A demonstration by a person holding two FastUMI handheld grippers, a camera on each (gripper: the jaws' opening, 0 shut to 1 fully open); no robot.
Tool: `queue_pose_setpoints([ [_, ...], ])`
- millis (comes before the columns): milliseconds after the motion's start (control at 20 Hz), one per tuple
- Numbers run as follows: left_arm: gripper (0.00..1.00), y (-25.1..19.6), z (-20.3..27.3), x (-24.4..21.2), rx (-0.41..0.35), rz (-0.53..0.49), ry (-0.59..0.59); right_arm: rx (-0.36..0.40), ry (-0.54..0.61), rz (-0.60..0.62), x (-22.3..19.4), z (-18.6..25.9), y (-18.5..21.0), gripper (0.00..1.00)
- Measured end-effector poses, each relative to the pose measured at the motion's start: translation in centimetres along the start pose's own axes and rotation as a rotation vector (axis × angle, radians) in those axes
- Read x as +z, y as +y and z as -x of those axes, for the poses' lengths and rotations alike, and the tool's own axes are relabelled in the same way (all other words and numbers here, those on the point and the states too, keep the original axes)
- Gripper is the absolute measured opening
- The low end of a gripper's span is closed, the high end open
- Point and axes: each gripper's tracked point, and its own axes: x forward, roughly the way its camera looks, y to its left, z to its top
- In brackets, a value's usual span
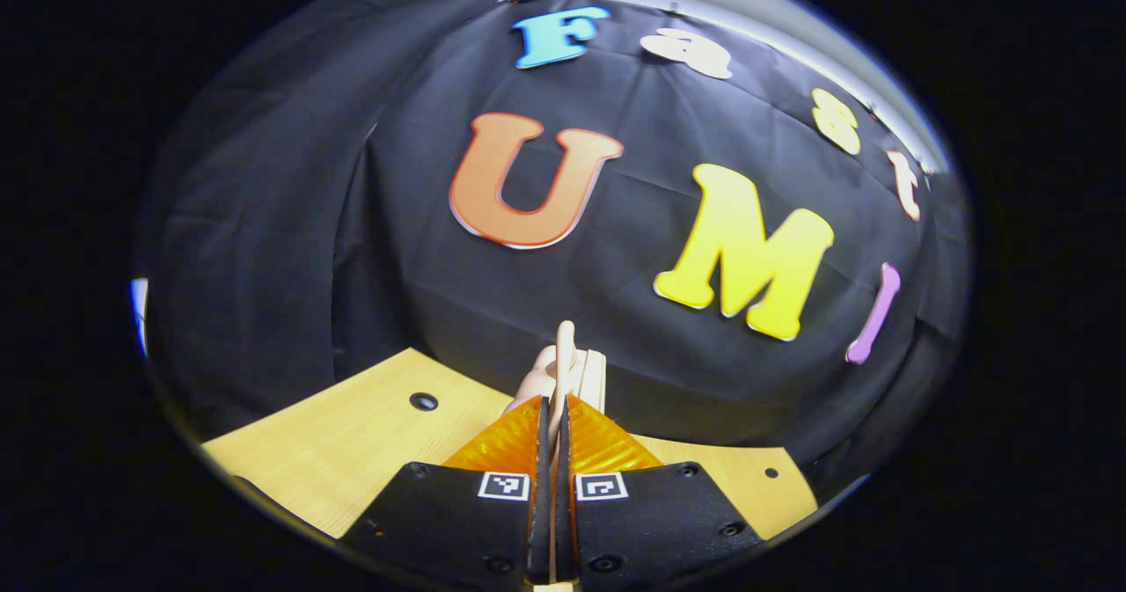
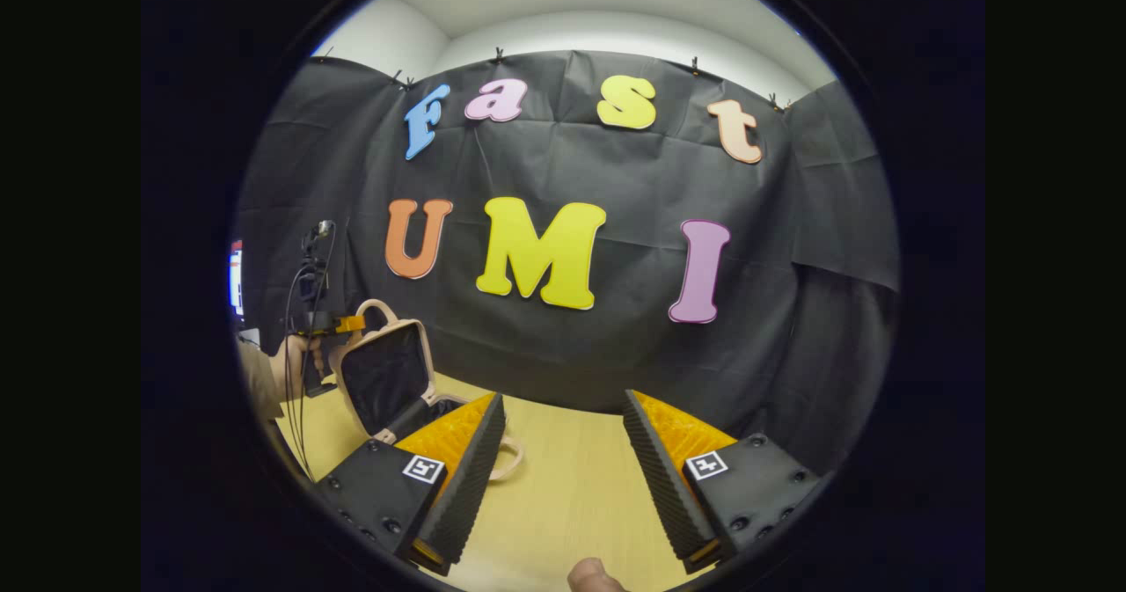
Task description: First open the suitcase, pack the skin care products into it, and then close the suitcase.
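I have the left gripper closed tight on a thin pale edge of the suitcase; in the left gripper view its two fingers stand almost together with that beige rim pinched between them, and the rim rises straight up past the tips against the black cloth wall. Beneath lies the light wooden surface, with a small dark hole in it to the left.

In the right gripper view the suitcase sits at the left on the surface, open, its lid raised nearly upright so the dark lining faces me. A curved handle tops the lid, and a second looped handle lies on the wood just beside the lower shell. At the lid's upper edge I see the other gripper, held by a hand with a sleeve behind it and cables running down from it.

My right gripper hangs wide open over bare wood, holding nothing, its fingers well apart, the left one overlapping the suitcase's lower shell in the picture. A fingertip of the holding hand shows at the bottom edge.
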Motion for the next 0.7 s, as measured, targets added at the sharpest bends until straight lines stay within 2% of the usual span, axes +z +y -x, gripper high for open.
queue_pose_setpoints([
  [250,0.05,-9.1,1.0,-4.3,-0.096,-0.084,0.052,0.021,0.015,-0.024,-1.0,-0.4,-2.5,0.81],
  [350,0.05,-13.6,0.8,-7.7,-0.153,-0.158,0.103,0.022,0.027,-0.037,-1.8,-0.6,-3.9,0.81],
  [450,0.06,-17.8,0.8,-13.0,-0.196,-0.234,0.198,0.012,0.041,-0.042,-2.8,-0.4,-5.9,0.81],
  [550,0.05,-19.6,0.6,-16.2,-0.192,-0.297,0.256,0.002,0.063,-0.046,-4.1,-0.4,-7.6,0.81],
  [700,0.06,-21.4,-0.2,-21.7,-0.148,-0.412,0.342,-0.012,0.104,-0.055,-6.1,-0.1,-10.2,0.80],
])
